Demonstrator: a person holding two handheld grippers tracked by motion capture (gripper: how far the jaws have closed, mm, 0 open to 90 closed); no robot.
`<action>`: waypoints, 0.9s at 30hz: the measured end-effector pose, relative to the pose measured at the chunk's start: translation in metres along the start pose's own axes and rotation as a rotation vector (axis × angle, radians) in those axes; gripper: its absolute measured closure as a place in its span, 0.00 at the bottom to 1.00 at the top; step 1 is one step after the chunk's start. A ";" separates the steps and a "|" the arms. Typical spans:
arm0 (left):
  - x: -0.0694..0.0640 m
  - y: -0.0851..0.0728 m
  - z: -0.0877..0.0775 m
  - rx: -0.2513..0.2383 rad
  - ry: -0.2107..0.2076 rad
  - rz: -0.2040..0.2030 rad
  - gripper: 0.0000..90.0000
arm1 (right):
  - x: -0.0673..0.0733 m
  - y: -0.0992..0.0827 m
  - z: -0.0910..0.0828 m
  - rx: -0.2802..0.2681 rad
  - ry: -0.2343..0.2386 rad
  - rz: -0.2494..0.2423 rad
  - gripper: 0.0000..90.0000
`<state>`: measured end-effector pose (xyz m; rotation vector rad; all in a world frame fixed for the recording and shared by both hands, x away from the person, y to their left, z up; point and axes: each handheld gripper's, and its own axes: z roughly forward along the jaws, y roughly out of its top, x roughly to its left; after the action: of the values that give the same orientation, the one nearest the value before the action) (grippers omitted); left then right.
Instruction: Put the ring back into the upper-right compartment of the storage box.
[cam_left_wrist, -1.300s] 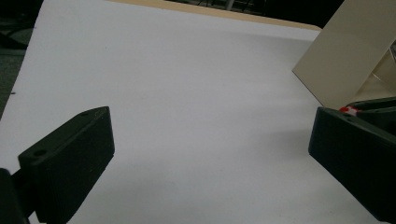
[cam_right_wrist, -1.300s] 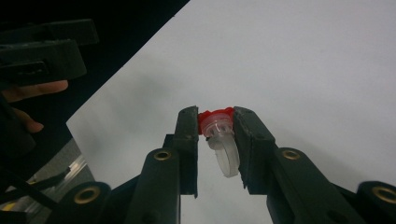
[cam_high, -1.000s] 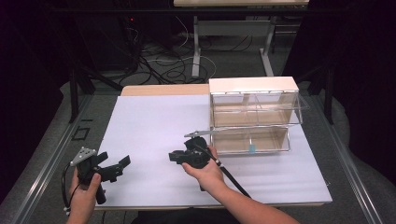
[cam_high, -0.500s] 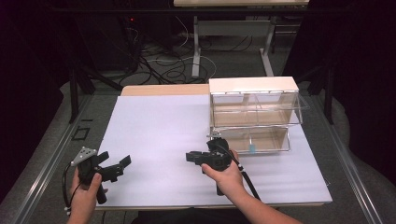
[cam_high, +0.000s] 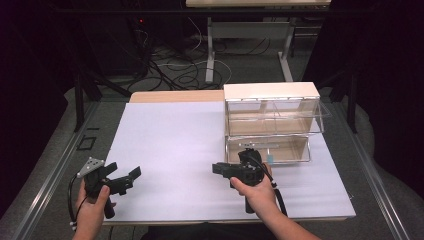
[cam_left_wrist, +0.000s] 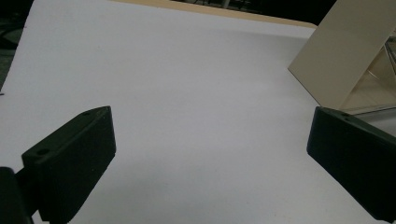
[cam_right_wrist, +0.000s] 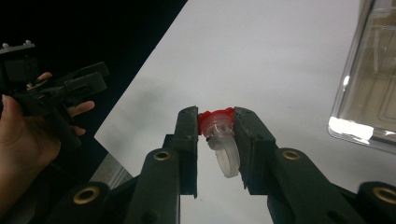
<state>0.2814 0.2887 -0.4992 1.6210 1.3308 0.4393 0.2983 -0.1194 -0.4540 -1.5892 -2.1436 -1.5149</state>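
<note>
My right gripper (cam_right_wrist: 215, 114) is shut on a small part with a red cap (cam_right_wrist: 215, 116) and a clear plastic ring below it. In the high view this gripper (cam_high: 216, 169) hovers just in front of the clear drawer cabinet (cam_high: 272, 120), jaws pointing left. The cabinet's lower drawer (cam_high: 270, 149) stands pulled out, with a small blue item inside it. My left gripper (cam_high: 124, 170) is held near the table's front left corner, open, with nothing between its jaws (cam_left_wrist: 210, 123). The right gripper view also catches the left gripper (cam_right_wrist: 88, 77) farther off in its hand.
A white mat (cam_high: 170, 135) covers the table. The cabinet's beige side panel (cam_left_wrist: 336, 60) stands at the right in the left gripper view. Cables and table legs (cam_high: 210, 55) lie on the dark floor beyond the far edge.
The right hand has carried the red-capped part to the right, closer to the cabinet's open lower drawer. The left hand has stayed where it was.
</note>
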 end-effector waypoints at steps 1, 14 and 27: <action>0.000 0.000 0.000 0.001 0.000 0.000 0.02 | -0.001 0.001 -0.002 0.001 -0.006 0.002 0.80; 0.000 0.000 0.000 0.003 -0.002 0.002 0.02 | -0.029 0.010 -0.039 -0.035 -0.053 0.084 0.80; -0.001 0.000 0.001 0.002 0.003 -0.002 0.02 | -0.056 0.019 -0.088 -0.111 -0.130 0.143 0.80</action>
<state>0.2813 0.2879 -0.4996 1.6217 1.3351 0.4391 0.2983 -0.2221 -0.4288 -1.8823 -1.9883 -1.5501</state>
